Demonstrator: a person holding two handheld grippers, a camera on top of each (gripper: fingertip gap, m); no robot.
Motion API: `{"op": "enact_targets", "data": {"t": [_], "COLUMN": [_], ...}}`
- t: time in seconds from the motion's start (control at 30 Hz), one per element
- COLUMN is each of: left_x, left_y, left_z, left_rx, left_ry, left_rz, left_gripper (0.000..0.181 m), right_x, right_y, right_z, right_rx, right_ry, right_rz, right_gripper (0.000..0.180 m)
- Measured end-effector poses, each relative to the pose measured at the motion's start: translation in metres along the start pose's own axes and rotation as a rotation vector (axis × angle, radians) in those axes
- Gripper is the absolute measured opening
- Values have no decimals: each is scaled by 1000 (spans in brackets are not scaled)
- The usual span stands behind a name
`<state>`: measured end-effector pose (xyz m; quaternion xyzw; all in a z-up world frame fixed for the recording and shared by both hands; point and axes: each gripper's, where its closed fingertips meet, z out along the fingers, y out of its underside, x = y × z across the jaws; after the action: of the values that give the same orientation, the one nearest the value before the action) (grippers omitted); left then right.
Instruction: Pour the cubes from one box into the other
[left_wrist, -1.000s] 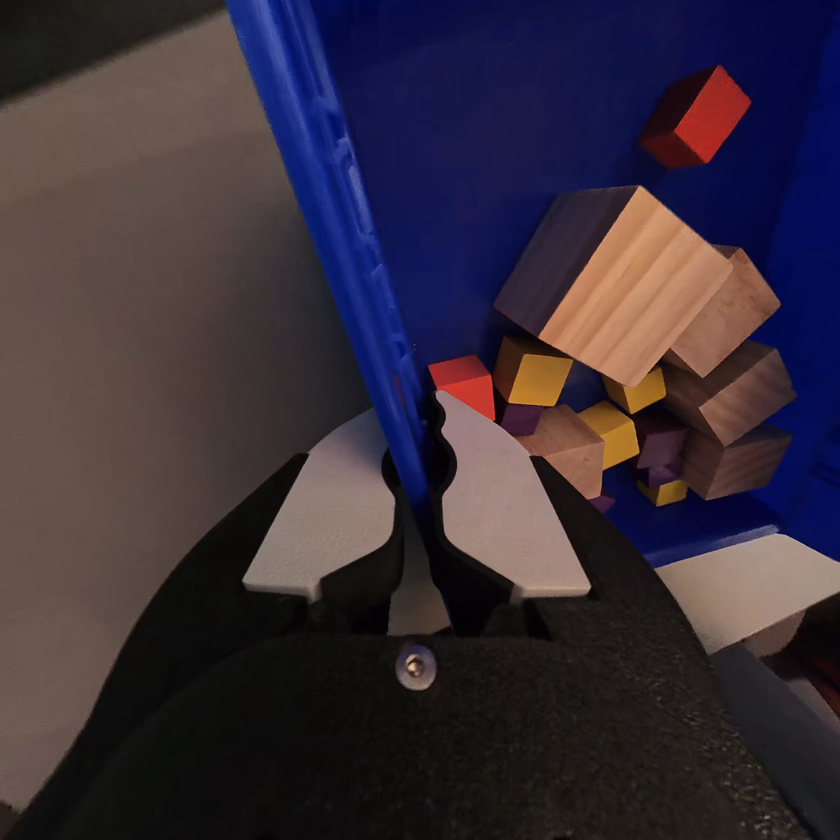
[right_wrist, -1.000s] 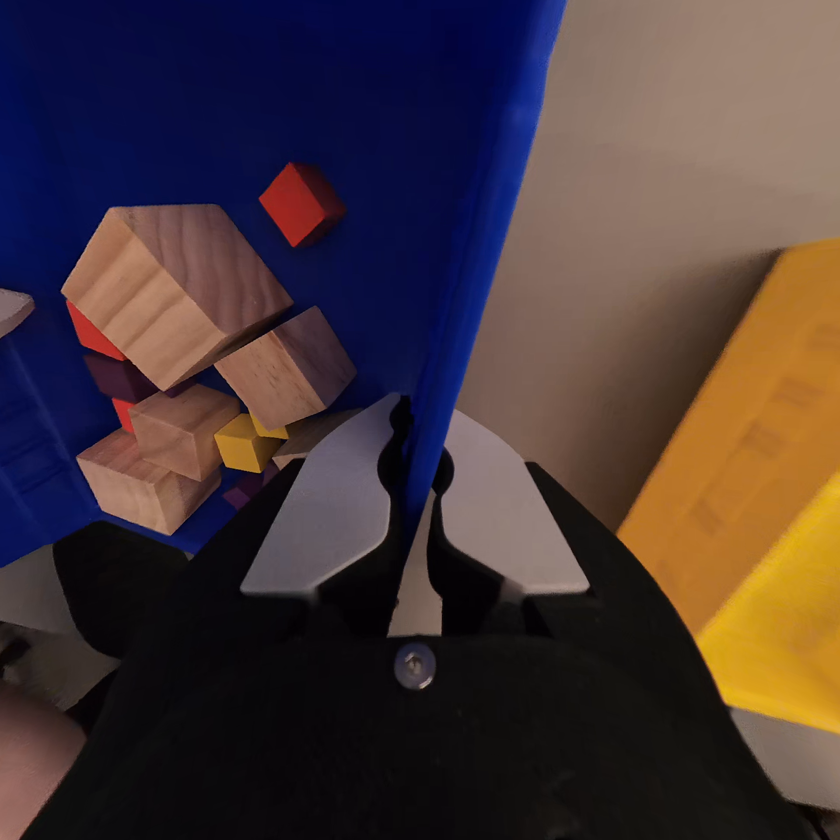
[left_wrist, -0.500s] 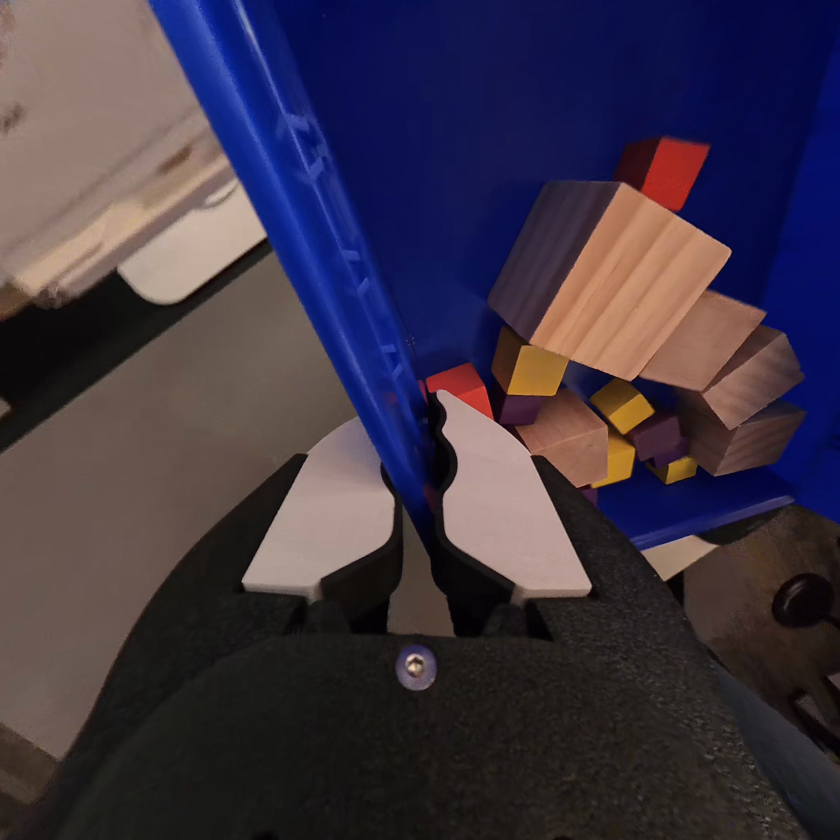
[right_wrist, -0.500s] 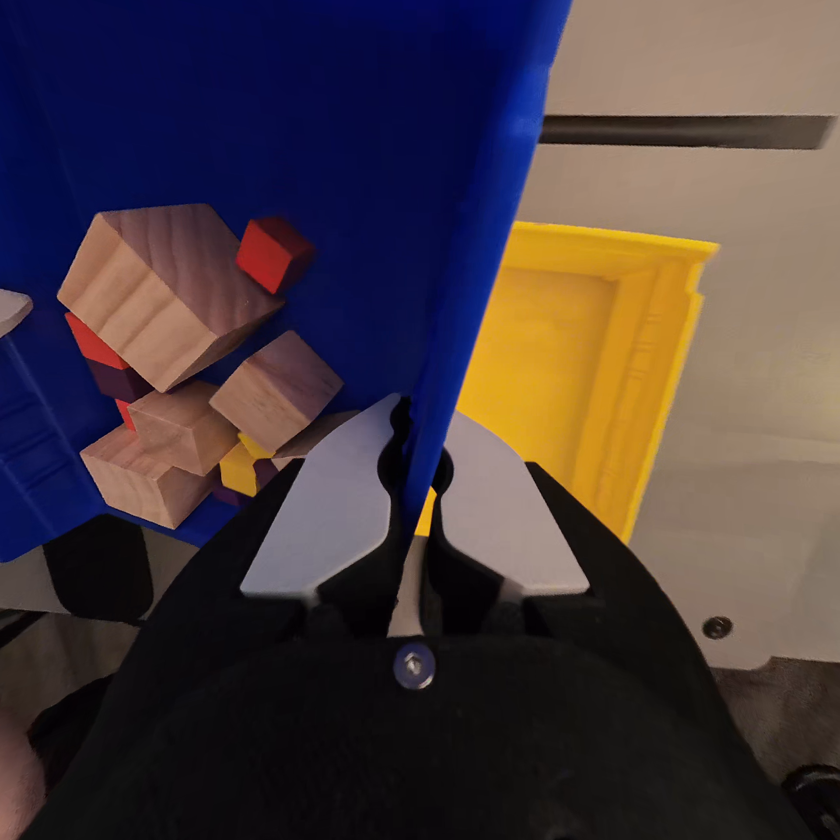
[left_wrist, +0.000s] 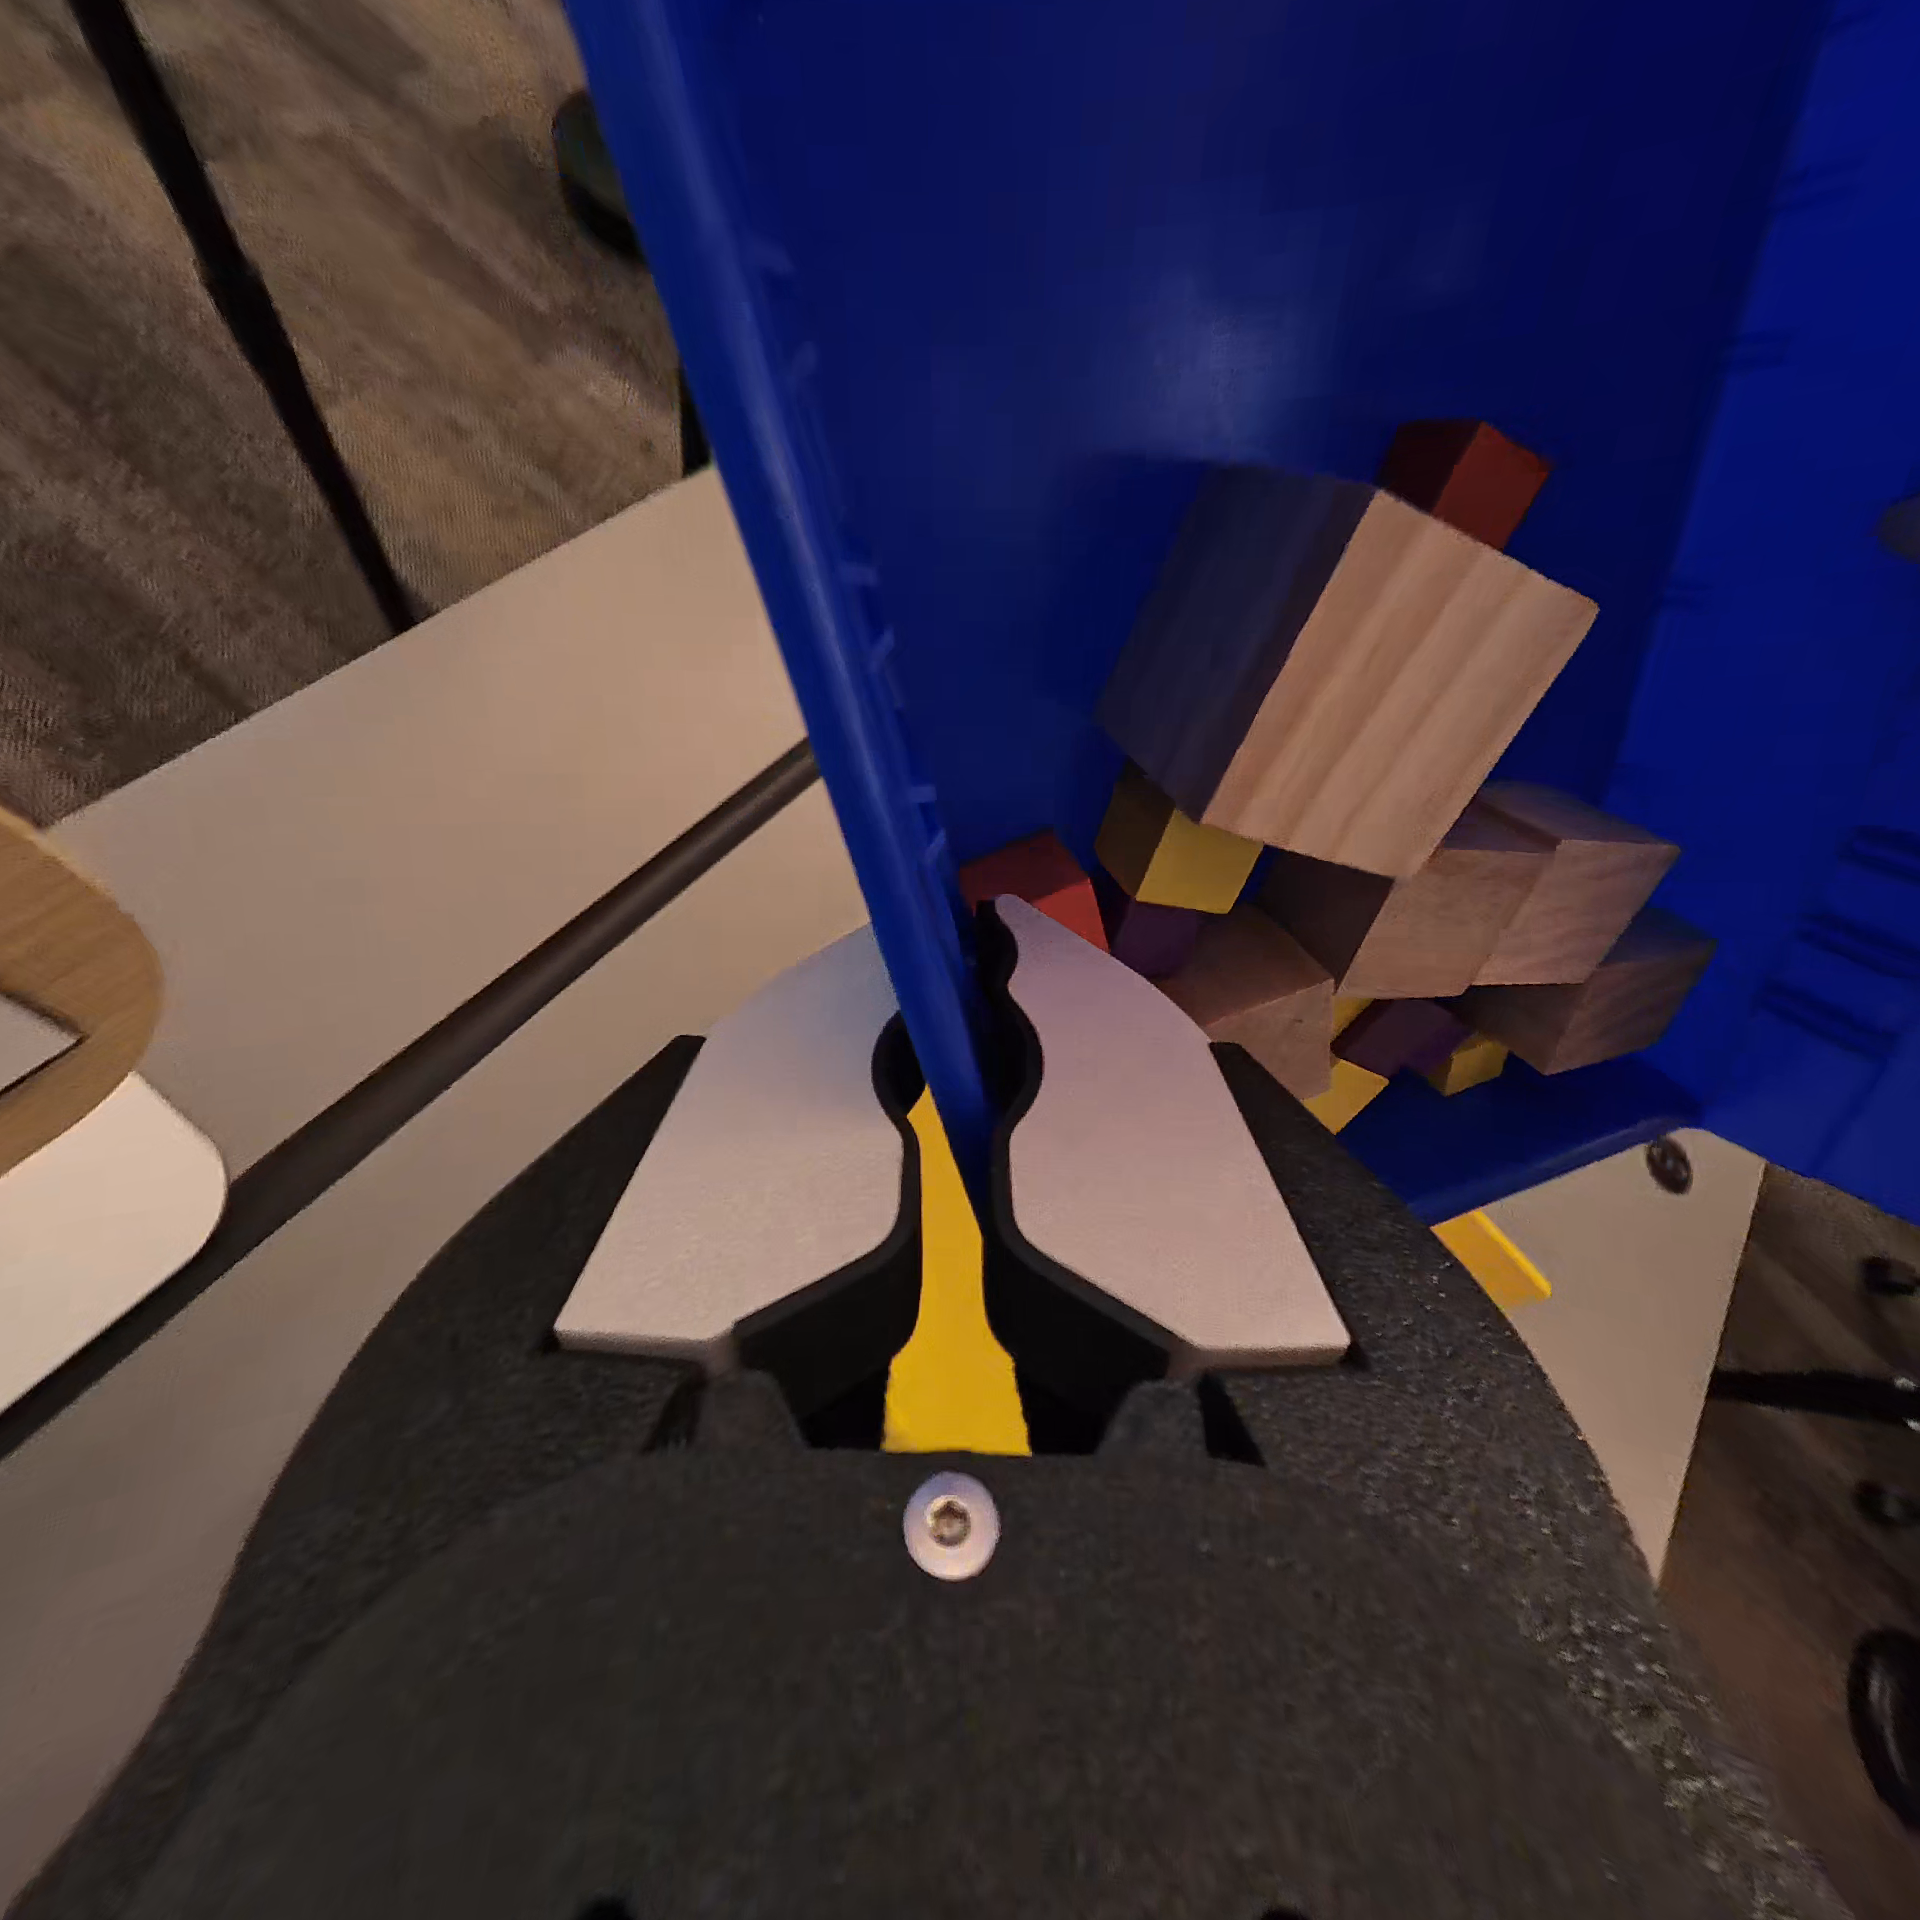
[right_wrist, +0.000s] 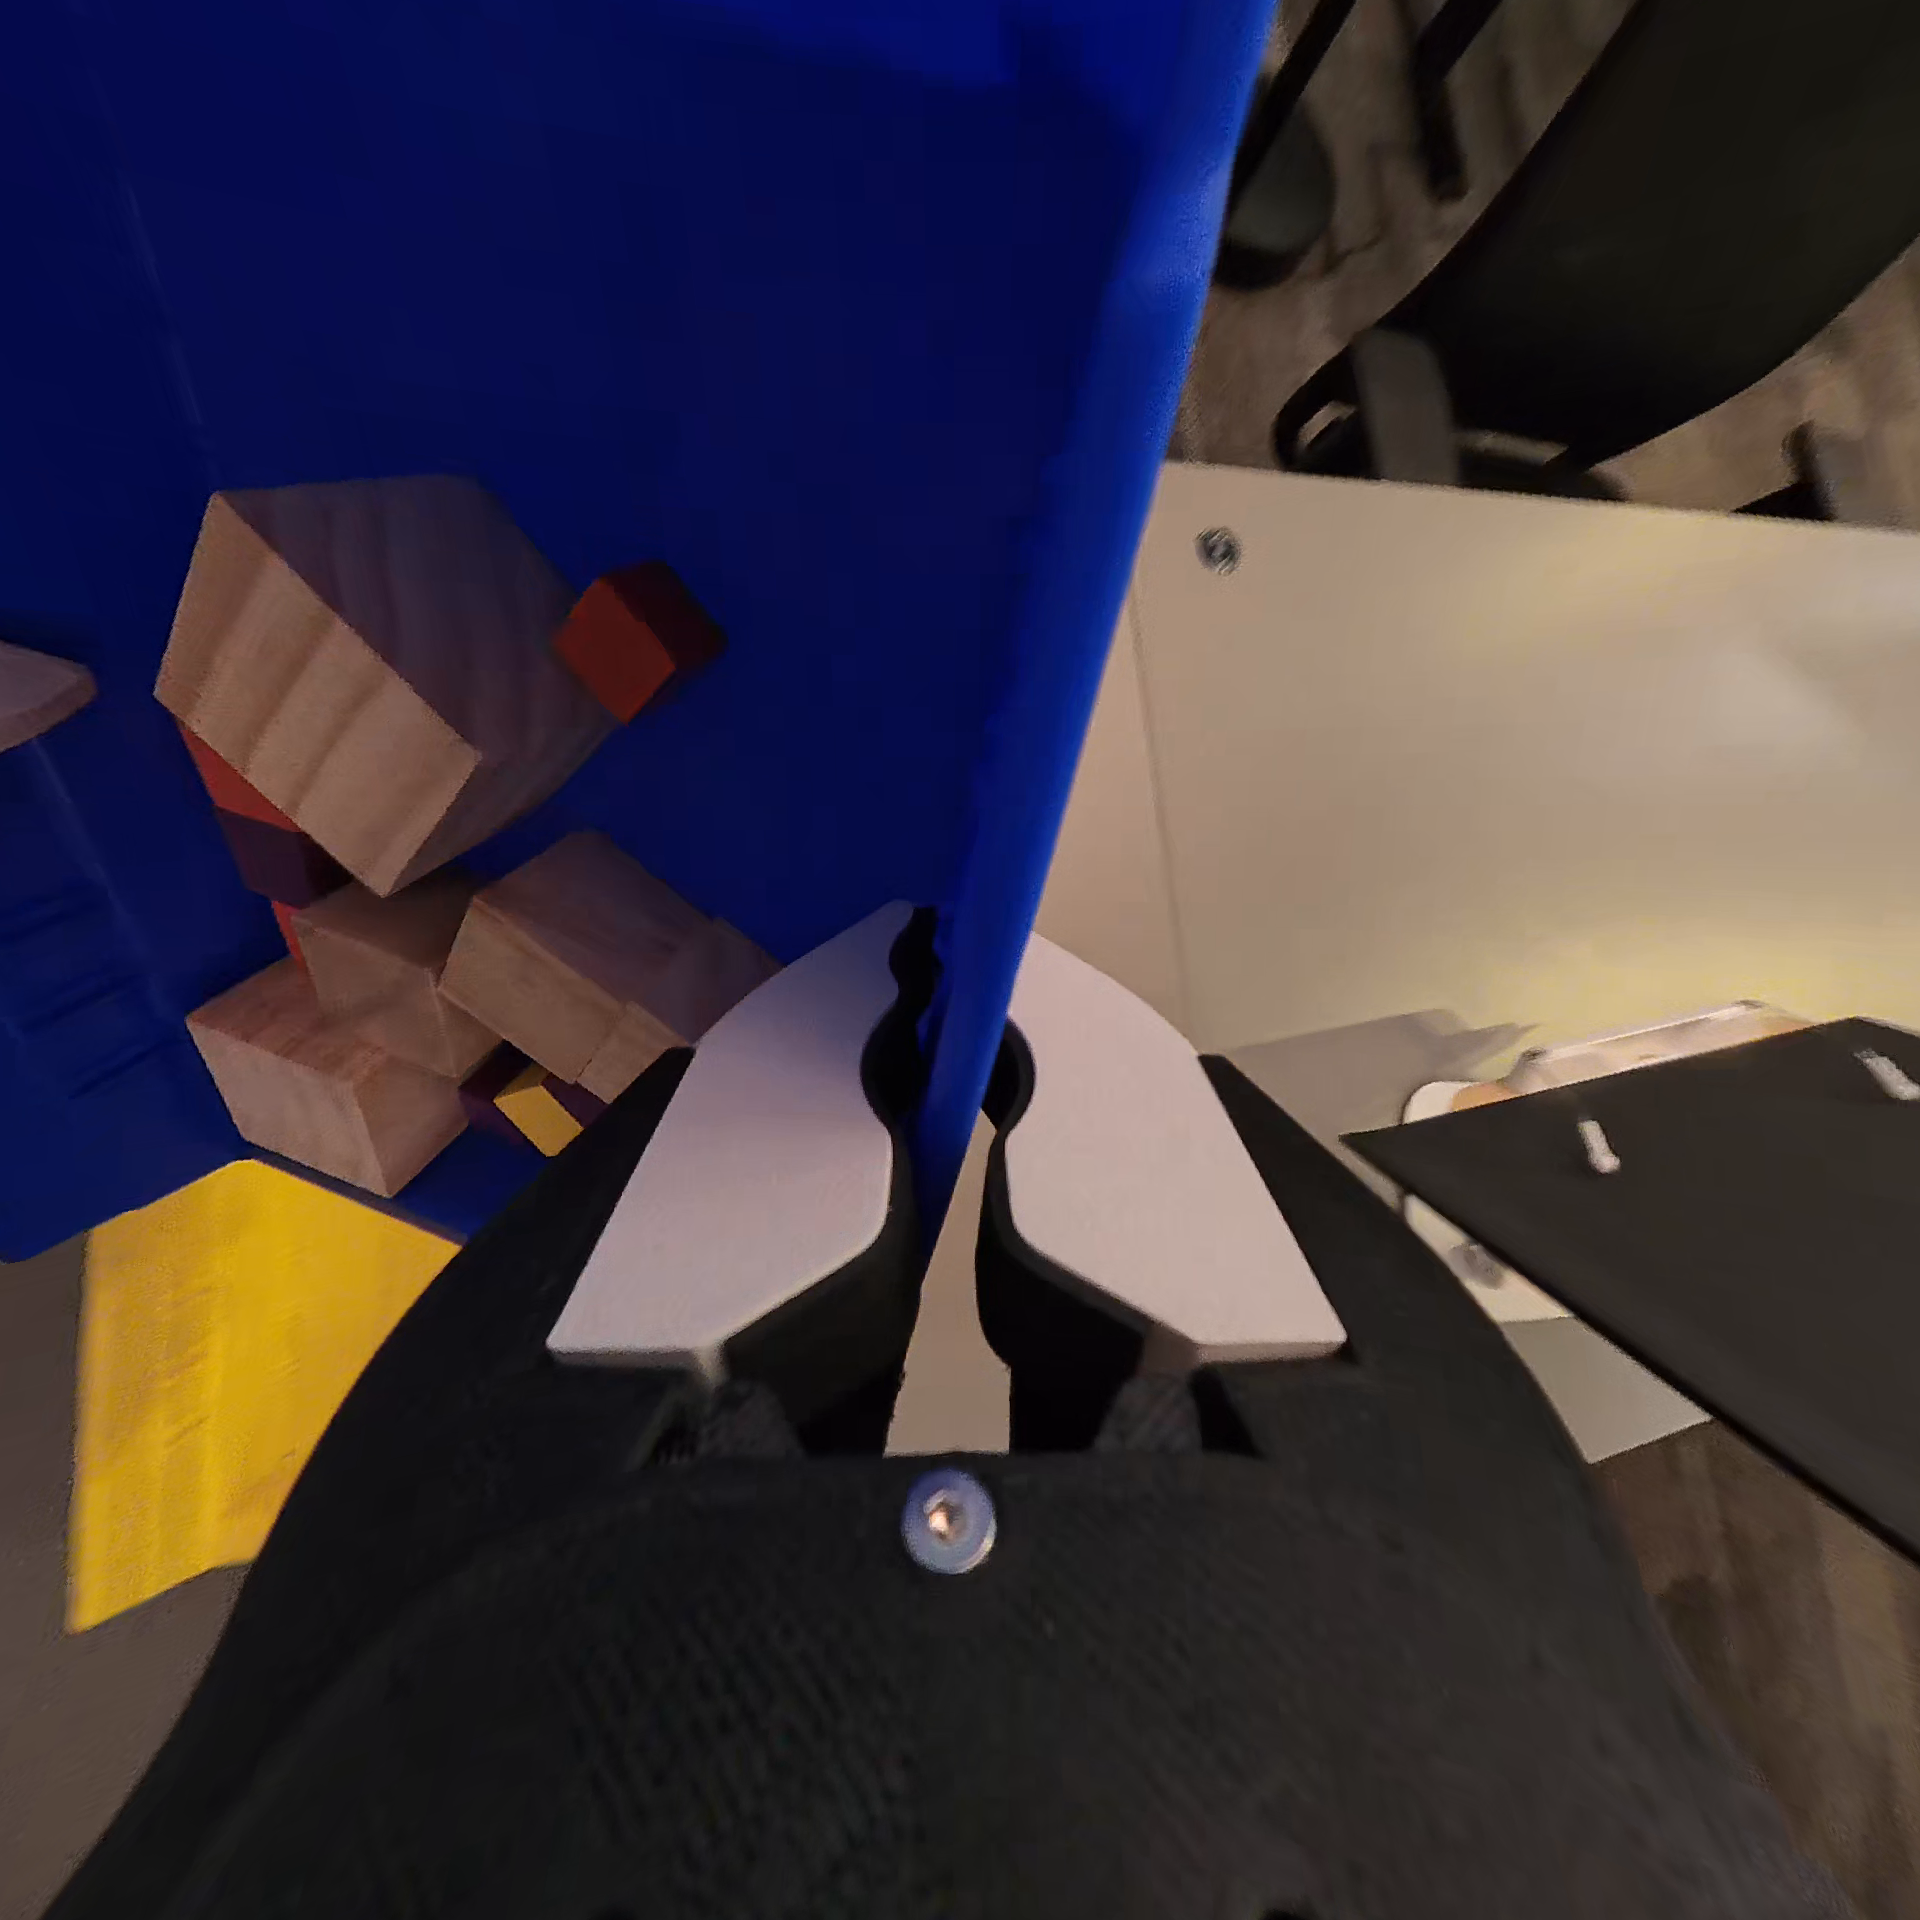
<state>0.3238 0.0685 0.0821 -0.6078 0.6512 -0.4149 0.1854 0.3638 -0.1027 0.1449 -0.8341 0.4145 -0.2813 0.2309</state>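
Observation:
The blue box (left_wrist: 1195, 312) is lifted and tipped steeply, and it also fills the left of the right wrist view (right_wrist: 623, 312). My left gripper (left_wrist: 951, 997) is shut on its left wall. My right gripper (right_wrist: 951, 997) is shut on its right wall. Wooden cubes (left_wrist: 1351, 686) with small red, yellow and purple cubes are piled at the box's low end, also seen in the right wrist view (right_wrist: 343, 707). A red cube (right_wrist: 634, 639) sits above the pile. The yellow box (right_wrist: 208, 1351) lies below the blue box's low edge, and a strip of it shows between my left fingers (left_wrist: 951, 1351).
A white table (left_wrist: 416, 810) lies under the boxes, with its edge and a screw (right_wrist: 1216, 549) at the right. A black flat panel (right_wrist: 1662, 1195) sits at the right. A wooden-rimmed object (left_wrist: 62, 966) is at the left. Grey floor and a dark chair base (right_wrist: 1558, 208) lie beyond.
The blue box has tipped further and moved over the yellow box. The cubes have slid down toward its low end, and the loose red cube has dropped onto the pile.

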Motion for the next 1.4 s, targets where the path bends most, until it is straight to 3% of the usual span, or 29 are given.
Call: {"op": "enact_targets", "data": {"t": [0.17,0.57,0.67,0.8,0.9,1.03,1.1,1.2,1.3,1.4], "left_x": [7,-14,-19,-25,-24,-21,-19,-20,-19,-23], "left_y": [-16,19,20,17,7,11,9,14,9,10], "left_z": [13,39,34,29,19,23,22,27,24,25], "left_rx": [158,97,133,150,233,180,229,192,280,294], "left_ry": [-23,98,156,145,198,183,221,181,195,118], "left_rz": [30,-168,-227,-236,-217,-231,-213,-237,-233,-204], "left_gripper": [6,6,5,5,6,5,6,5,5,5], "right_x": [17,-4,-16,-23,-26,-25,-23,-21,-21,-22], "right_y": [-10,-3,-12,-23,-38,-28,-35,-22,-30,-21], "right_z": [-5,17,6,4,-20,-15,-22,-10,-17,-10], "right_rx": [164,25,24,9,138,34,111,8,122,55], "right_ry": [112,156,191,213,281,284,295,267,293,268], "right_rz": [-56,-139,-187,-210,-265,-245,-268,-236,-268,-243], "right_gripper": [7,7,7,7,7,7,7,6,6,6]}}
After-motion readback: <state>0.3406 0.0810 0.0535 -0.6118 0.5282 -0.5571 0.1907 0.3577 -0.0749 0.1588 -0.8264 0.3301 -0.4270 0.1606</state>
